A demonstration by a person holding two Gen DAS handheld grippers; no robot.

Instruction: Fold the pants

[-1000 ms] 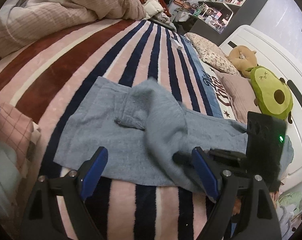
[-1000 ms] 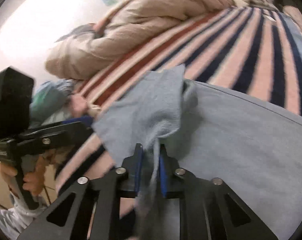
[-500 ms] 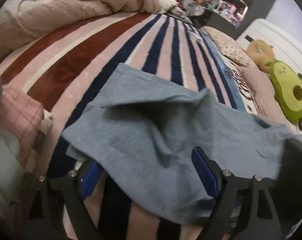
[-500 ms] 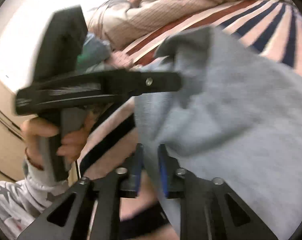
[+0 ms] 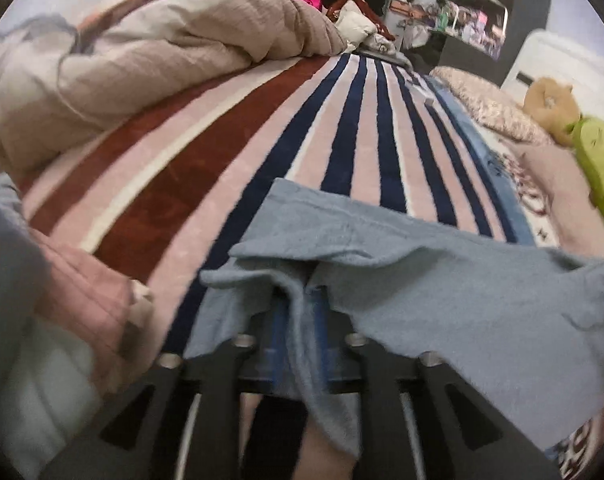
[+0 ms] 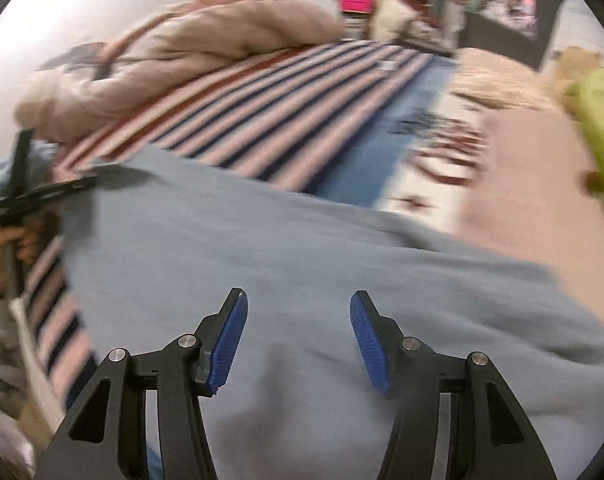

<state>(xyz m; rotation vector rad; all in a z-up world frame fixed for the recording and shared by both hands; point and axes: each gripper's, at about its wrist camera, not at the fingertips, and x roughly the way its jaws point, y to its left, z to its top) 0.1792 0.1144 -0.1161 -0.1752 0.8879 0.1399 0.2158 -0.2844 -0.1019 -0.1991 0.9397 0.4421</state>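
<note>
Left tool (image 5: 297,320) pinches the pants (image 5: 442,292) edge; right tool (image 6: 297,336) hovers wide. I'm mid-fold, I judge. Next I'd regrip.

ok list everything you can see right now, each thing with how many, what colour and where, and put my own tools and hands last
pants: one, grey-blue, spread across the near part of the bed
blanket: one, pink, navy and maroon stripes, under the pants
duvet: one, beige, bunched at the far left of the bed
pillow: one, floral, far right
avocado plush: one, green, right edge
brown plush: one, tan, behind the avocado
shelves: dark, cluttered, back of the room
left tool: black with blue pads, shut on a fold of the pants
right tool: black with blue pads, open above the pants
left hand: one, on the left tool's handle
</note>
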